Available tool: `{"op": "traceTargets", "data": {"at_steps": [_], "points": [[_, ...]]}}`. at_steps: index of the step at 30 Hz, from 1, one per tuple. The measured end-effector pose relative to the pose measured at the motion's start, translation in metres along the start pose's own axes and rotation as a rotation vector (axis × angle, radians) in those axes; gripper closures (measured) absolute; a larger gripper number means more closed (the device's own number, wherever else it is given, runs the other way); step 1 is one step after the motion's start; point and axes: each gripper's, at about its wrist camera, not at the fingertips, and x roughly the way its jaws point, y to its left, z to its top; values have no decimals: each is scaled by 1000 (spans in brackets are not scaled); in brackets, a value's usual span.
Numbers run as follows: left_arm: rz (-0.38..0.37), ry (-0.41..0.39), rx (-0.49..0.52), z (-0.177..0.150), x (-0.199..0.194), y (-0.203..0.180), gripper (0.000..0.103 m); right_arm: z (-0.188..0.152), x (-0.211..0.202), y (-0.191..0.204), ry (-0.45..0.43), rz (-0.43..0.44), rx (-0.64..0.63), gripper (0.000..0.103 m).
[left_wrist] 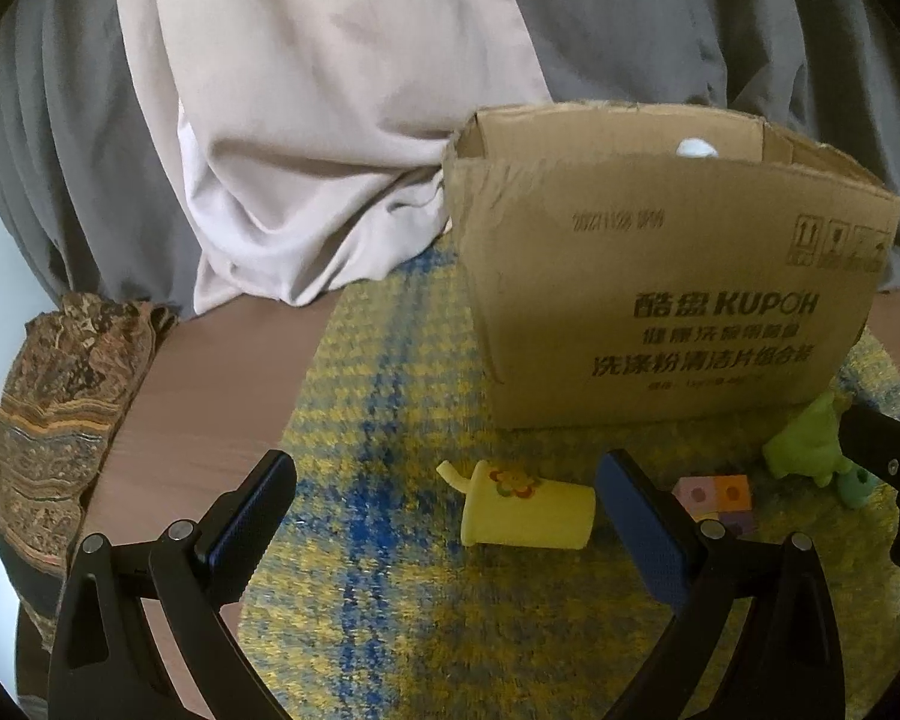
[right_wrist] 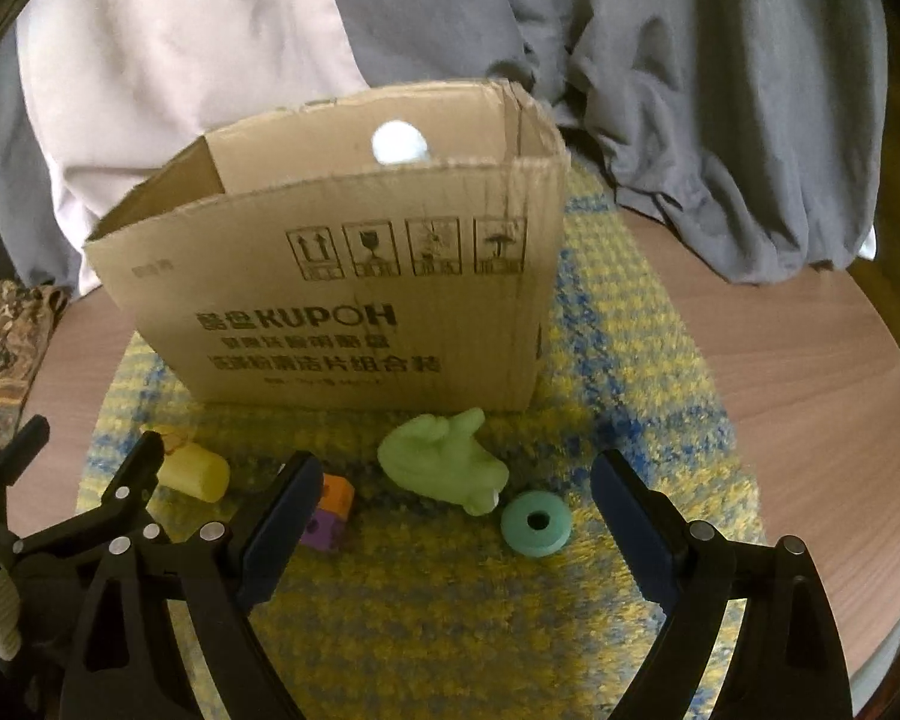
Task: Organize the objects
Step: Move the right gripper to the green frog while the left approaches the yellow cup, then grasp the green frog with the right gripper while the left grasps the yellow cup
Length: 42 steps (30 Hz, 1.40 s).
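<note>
Round wooden table (right_wrist: 780, 372) with a woven mat at its centre.
A yellow-and-blue mat (right_wrist: 648, 324) lay directly on the brown tabletop. Left of the mat, a patterned brown cloth (left_wrist: 60, 396) rested at the table's edge. Behind the mat, pale pink fabric (left_wrist: 306, 180) and grey fabric (right_wrist: 720, 120) draped onto the far side.

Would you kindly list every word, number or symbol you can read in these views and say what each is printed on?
"KUPOH": brand on the front of the cardboard box, with two Chinese characters before it, too blurred to be sure of.
Three lines of Chinese print beneath it: too blurred to read.
Four handling pictograms along the box top: arrows, glass and umbrella recognisable; the third unclear.
Faint stamped date code: digits unreadable.
Yellow cup: flower picture only, no text.
</note>
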Motion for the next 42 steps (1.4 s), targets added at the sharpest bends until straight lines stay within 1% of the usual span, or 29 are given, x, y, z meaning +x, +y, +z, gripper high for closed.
{"op": "traceTargets", "data": {"at_steps": [6, 14, 18, 20, 23, 25, 27, 29, 30, 31, 33, 34, 42], "points": [[-62, 27, -8, -8, 16, -2, 1, -6, 16, 6, 19, -11, 0, 12], [-74, 51, 7, -14, 34, -7, 1, -7, 34, 10, 34, -32, -3, 12], [-91, 47, -6, -14, 38, -7, 1, -7, 43, 13, 41, -36, -8, 12], [-95, 58, -3, -15, 41, -7, 1, -7, 47, 15, 49, -33, -11, 12], [-131, 73, -12, -20, 47, -6, 1, -8, 53, 16, 59, -32, -13, 12], [-135, 85, -15, -22, 52, -6, 1, -9, 57, 17, 67, -31, -12, 13], [-144, 98, -25, -23, 56, -5, 6, -9, 59, 16, 67, -24, -8, 15], [-149, 98, -26, -22, 57, -6, 9, -9, 59, 17, 63, -18, -11, 27], [-151, 98, -22, -22, 57, -7, 15, -8, 58, 18, 63, -21, -16, 37], [-159, 100, -17, -22, 58, -9, 20, -8, 59, 18, 68, -23, -21, 38], [-175, 110, -11, -22, 60, -11, 40, -9, 58, 19, 62, -20, -21, 38], [-183, 116, -8, -23, 61, -12, 44, -10, 56, 19, 60, -18, -18, 38], [-185, 103, -1, -27, 52, -11, 44, -7, 45, 11, 31, -17, -20, 39]]}}
